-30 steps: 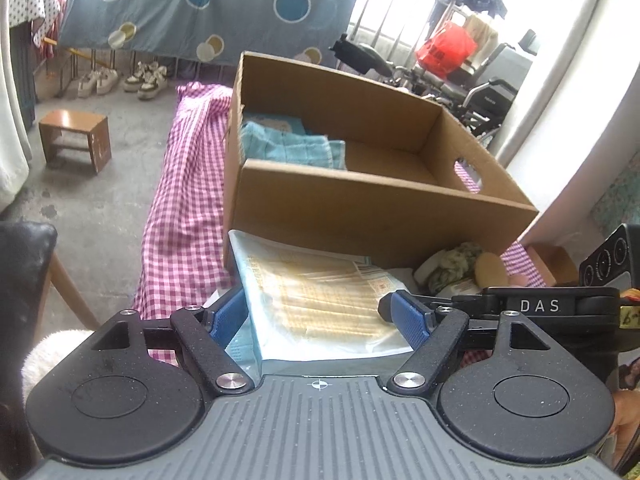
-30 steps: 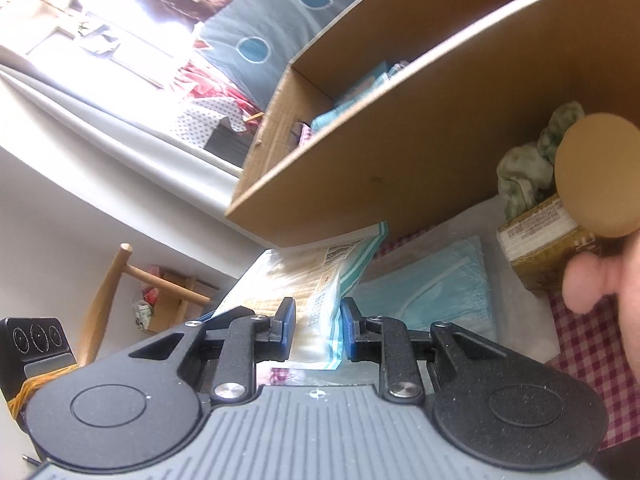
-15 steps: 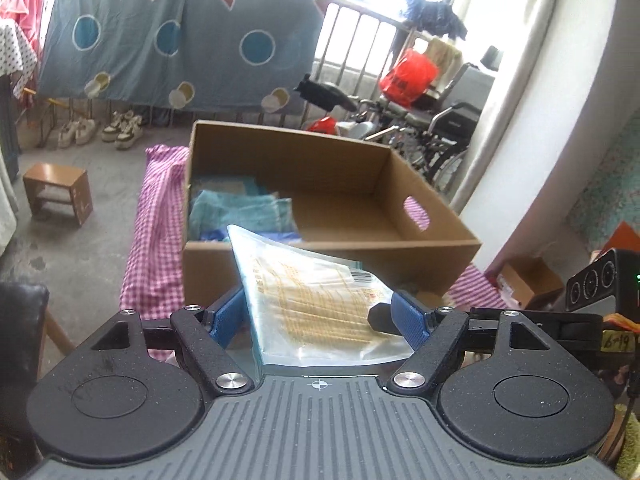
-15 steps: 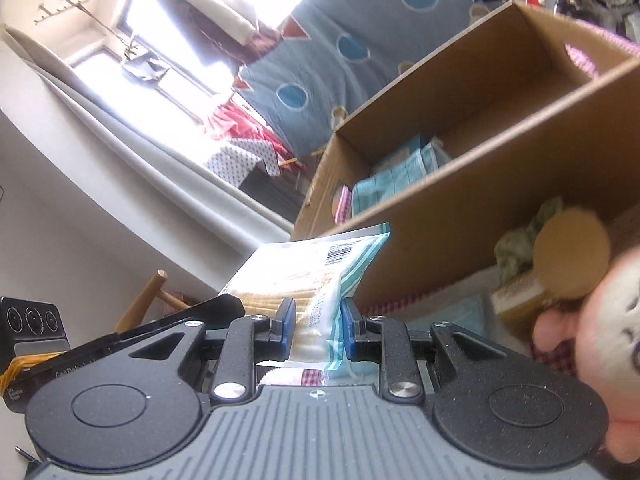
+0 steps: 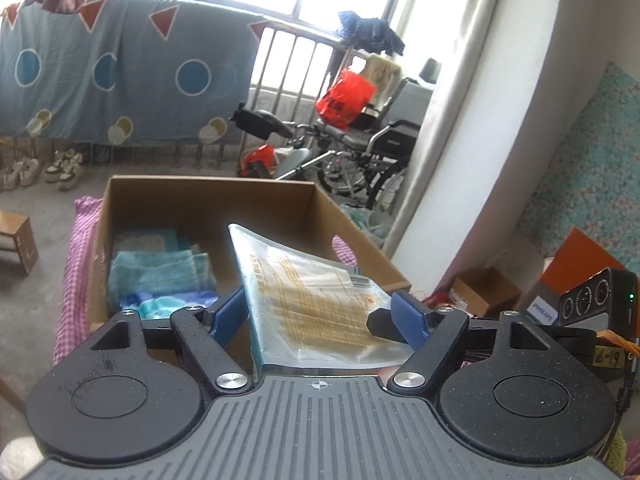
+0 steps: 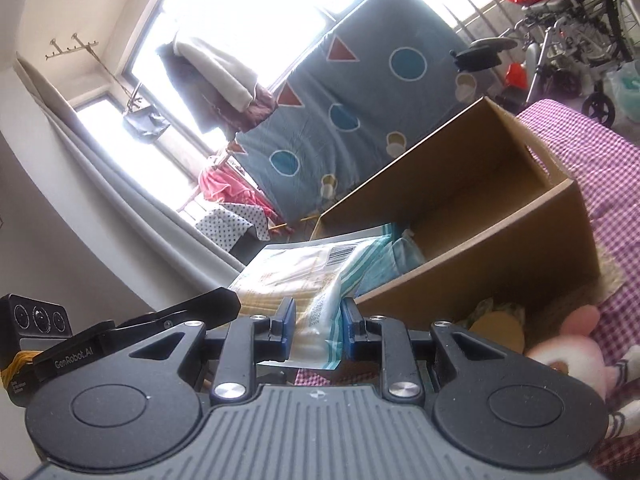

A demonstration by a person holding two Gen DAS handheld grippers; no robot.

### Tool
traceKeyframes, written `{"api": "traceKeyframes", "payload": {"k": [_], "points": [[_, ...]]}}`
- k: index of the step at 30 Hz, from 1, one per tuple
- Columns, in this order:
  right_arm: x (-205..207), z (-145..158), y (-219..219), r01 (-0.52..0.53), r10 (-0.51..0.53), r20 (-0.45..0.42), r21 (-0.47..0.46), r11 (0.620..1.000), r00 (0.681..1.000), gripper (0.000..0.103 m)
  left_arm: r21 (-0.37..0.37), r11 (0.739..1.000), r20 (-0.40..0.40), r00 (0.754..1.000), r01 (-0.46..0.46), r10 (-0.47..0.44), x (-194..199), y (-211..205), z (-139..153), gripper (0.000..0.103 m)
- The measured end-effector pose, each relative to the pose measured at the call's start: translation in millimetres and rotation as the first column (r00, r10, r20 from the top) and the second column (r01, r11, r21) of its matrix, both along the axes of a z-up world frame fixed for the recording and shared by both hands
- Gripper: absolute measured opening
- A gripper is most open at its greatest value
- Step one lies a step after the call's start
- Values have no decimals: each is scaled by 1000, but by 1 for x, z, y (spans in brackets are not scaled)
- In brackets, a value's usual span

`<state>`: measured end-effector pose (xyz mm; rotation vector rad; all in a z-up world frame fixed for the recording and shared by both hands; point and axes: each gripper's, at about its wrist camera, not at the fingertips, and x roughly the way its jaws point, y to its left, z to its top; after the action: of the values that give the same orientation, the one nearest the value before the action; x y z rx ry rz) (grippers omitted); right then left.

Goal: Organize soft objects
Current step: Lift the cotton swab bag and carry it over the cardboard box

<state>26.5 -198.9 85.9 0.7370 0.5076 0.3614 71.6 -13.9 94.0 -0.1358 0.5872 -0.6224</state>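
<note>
A clear plastic packet (image 5: 312,304) of yellowish cloth hangs in the air over the near wall of an open cardboard box (image 5: 200,184). My left gripper (image 5: 318,314) stands wide across the packet's width, with its blue pads against both side edges. My right gripper (image 6: 316,330) is shut narrow on the packet's (image 6: 304,276) corner, and one black finger (image 5: 378,322) of it shows in the left wrist view. Folded teal and blue towels (image 5: 160,276) lie in the box's left half. The right half of the box (image 6: 480,248) looks bare.
The box sits on a pink checked cloth (image 5: 76,264). A pink plush toy (image 6: 568,356) and a green bundle (image 6: 496,312) lie before the box. Behind are a wheelchair (image 5: 372,148), a red bag (image 5: 344,98) and a hanging blue sheet (image 5: 120,76). A small carton (image 5: 484,292) stands at right.
Both grippers have risen with the packet, from low in front of the box to above its near wall. The view now looks down into the box.
</note>
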Motion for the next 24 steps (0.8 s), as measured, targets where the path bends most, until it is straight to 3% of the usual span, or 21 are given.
{"api": "traceKeyframes", "payload": {"k": [3, 12, 19, 24], "points": [[5, -2, -7, 21, -21, 0, -14, 1000, 1000, 26, -8, 1000, 24, 1000, 17, -17, 5, -11, -2, 76], [28, -4, -22, 12, -13, -18, -31, 999, 1000, 26, -57, 998, -25, 999, 30, -32, 31, -24, -6, 75], [89, 20, -38, -26, 23, -31, -105, 994, 999, 26, -57, 997, -12, 999, 48, -49, 68, -35, 3, 75], [160, 26, -48, -84, 68, -103, -163, 983, 992, 26, -69, 997, -102, 994, 36, -43, 125, -43, 2, 75]]}}
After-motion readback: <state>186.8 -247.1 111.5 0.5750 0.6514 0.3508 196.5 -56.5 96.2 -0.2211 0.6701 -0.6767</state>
